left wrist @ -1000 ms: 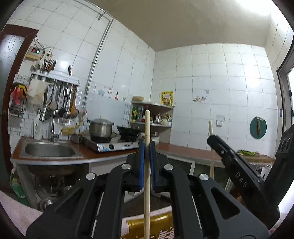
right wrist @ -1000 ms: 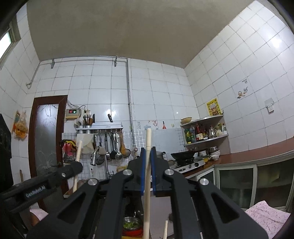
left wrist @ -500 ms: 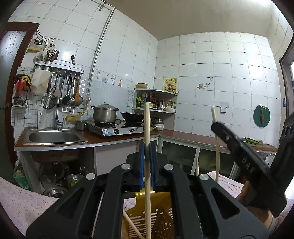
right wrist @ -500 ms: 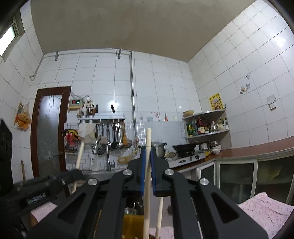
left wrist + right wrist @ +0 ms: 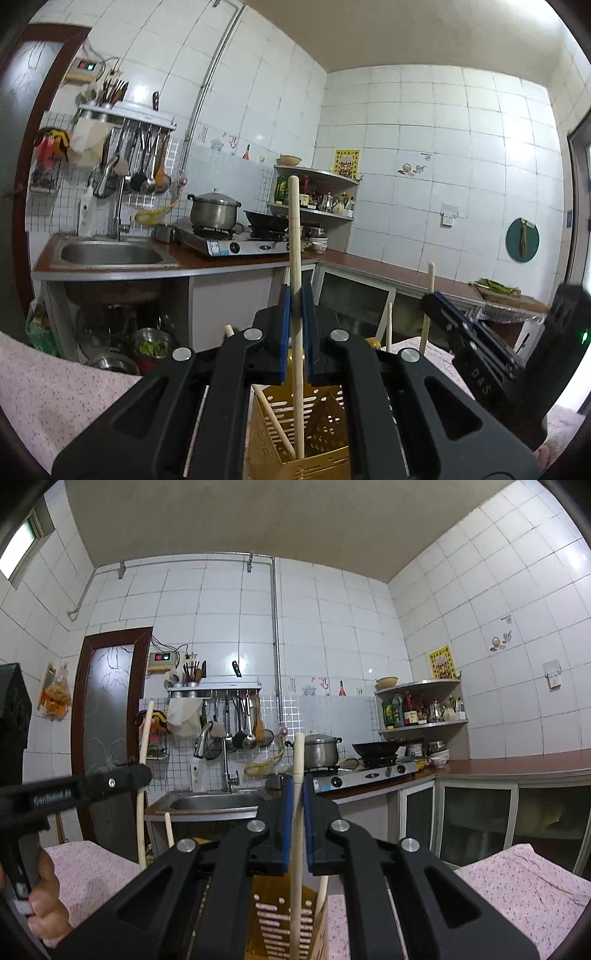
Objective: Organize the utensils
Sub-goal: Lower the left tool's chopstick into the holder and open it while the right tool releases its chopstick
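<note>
**Two grippers, each clamping a wooden chopstick over a gold utensil holder**

Left wrist view. The left gripper (image 5: pixel 295 306) has its blue-padded jaws closed on a wooden chopstick (image 5: pixel 295 258), which stands nearly upright between them. The stick's upper end rises well above the fingertips; its lower end passes down between the gripper's arms and sits inside the gold slotted utensil holder (image 5: pixel 325 417) directly beneath. A second chopstick (image 5: pixel 273 421) leans diagonally inside the same holder, touching neither jaw. To the right, the right gripper (image 5: pixel 430 301) appears from the side, with a stick (image 5: pixel 427 306) running upright through its tip.

Right wrist view. The right gripper (image 5: pixel 298 794) likewise grips a pale wooden chopstick (image 5: pixel 297 830), pinched between the blue pads (image 5: pixel 288 812) and nearly vertical. Its lower part descends in front of the gold holder (image 5: pixel 273 919); whether its tip is inside cannot be told from this view. Another stick (image 5: pixel 322 893) leans at the holder's right edge. At left, the left gripper (image 5: pixel 142 771) holds its long chopstick (image 5: pixel 142 782) upright, with the person's hand (image 5: pixel 46 897) at its handle.

Setting. The holder stands on a pink patterned cloth (image 5: pixel 517 886). Behind are a steel sink (image 5: pixel 110 253), a gas stove (image 5: pixel 236 242) with a lidded pot (image 5: pixel 214 214), and white tiled walls.
</note>
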A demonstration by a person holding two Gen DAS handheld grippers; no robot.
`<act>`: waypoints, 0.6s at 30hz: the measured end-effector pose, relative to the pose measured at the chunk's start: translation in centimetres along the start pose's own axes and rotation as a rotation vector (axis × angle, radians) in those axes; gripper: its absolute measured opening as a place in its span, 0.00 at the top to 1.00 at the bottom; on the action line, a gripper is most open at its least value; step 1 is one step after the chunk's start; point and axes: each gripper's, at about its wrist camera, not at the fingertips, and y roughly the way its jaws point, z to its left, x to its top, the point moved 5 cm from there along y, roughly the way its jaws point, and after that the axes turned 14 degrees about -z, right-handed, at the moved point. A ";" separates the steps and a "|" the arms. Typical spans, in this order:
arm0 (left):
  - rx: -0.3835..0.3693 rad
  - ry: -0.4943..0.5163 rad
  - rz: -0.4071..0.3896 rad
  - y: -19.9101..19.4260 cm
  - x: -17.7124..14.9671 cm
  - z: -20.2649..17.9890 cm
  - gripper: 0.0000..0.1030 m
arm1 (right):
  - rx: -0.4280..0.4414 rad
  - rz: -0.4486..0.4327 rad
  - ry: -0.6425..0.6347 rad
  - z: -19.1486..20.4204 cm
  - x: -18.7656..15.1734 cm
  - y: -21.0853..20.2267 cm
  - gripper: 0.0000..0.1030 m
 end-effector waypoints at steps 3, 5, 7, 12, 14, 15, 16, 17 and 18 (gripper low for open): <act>0.006 0.024 -0.019 0.2 0.7 -0.4 0.96 | -0.002 0.006 0.014 -0.3 0.2 -0.2 0.94; -0.006 0.032 -0.030 0.6 1.1 -0.9 0.96 | -0.007 -0.004 0.010 -0.3 0.4 -0.1 0.94; -0.005 0.057 -0.040 1.2 1.2 -1.5 0.96 | -0.009 -0.018 0.015 -0.4 0.8 0.3 0.94; 0.000 0.062 -0.009 2.0 -0.5 -1.5 0.96 | -0.005 -0.032 0.018 -0.3 0.9 1.4 0.94; 0.005 0.073 0.006 1.7 -1.6 -1.1 0.96 | 0.000 -0.017 0.015 -0.2 0.1 1.3 0.94; 0.008 0.081 0.014 1.6 -2.0 -1.0 0.96 | 0.004 -0.007 0.018 -0.2 -0.3 1.1 0.94; 0.010 0.085 0.024 1.5 -2.4 -0.9 0.96 | 0.007 0.000 0.019 -0.1 -0.7 0.9 0.94; 0.011 0.083 0.033 1.4 -2.7 -0.8 0.96 | 0.010 0.010 0.012 0.0 -1.0 0.6 0.94; 0.012 0.079 0.046 1.4 -3.1 -0.7 0.96 | 0.013 0.021 0.000 0.1 -1.4 0.3 0.94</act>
